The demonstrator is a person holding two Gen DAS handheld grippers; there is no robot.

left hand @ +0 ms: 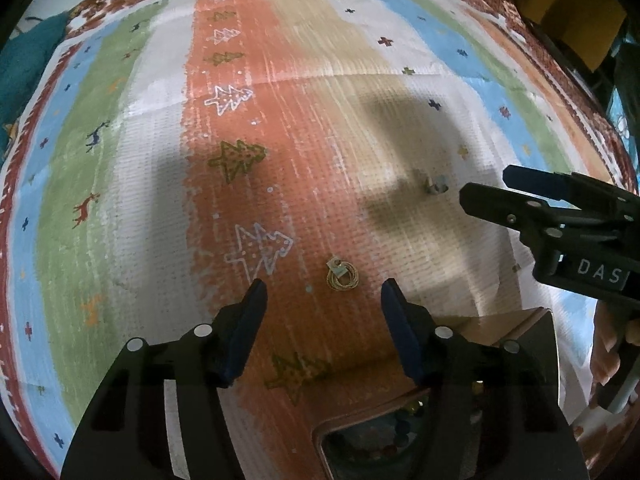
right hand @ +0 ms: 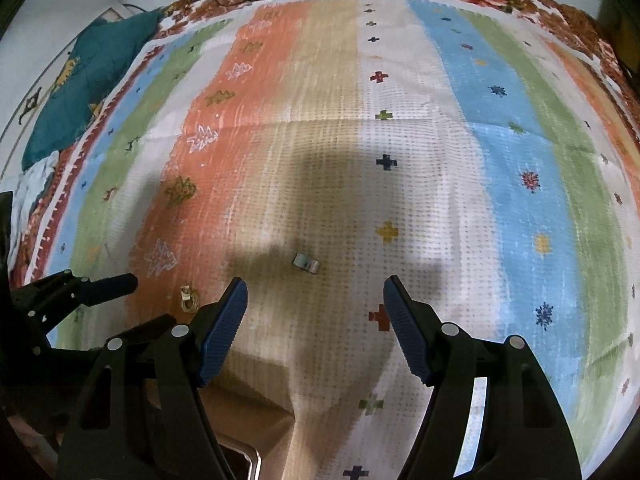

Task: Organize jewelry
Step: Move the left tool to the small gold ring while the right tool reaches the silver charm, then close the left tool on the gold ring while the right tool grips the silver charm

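Two grippers, left (left hand: 322,286) and right (right hand: 314,284), hover spread and empty over the striped cloth (left hand: 160,128). Gold earrings (left hand: 342,276) lie between the left jaws; the silver piece (right hand: 306,263) is blurred; the box (left hand: 516,332) is mostly hidden.

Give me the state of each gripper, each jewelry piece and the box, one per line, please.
left gripper: open, empty.
right gripper: open, empty.
gold chain: coiled on the mat, untouched.
silver ring: lying on the mat, untouched.
jewelry box: open, beads inside.
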